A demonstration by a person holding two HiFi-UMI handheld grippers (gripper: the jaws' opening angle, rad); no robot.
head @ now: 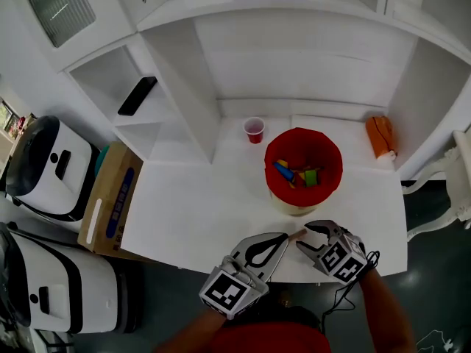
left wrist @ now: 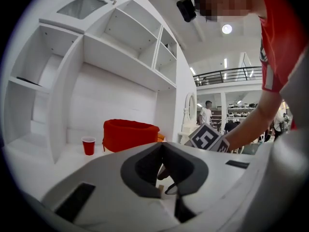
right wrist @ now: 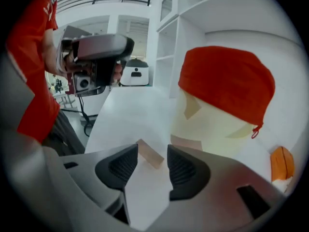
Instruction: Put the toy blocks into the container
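Straddling a loose tan block (right wrist: 149,154) with my right gripper (head: 304,237) at the front of the white desk (head: 191,212).

Its jaws are spread, one pad on each side of the block, which lies flat on the desk; I can't tell whether either pad touches it. My left gripper (head: 283,238) sits just beside it, tips pressed together, gripping nothing. The container (head: 274,153), a pale tub with a red liner, stands just behind both grippers with several coloured blocks (head: 294,175) inside. A red cup (head: 254,130) stands farther back.
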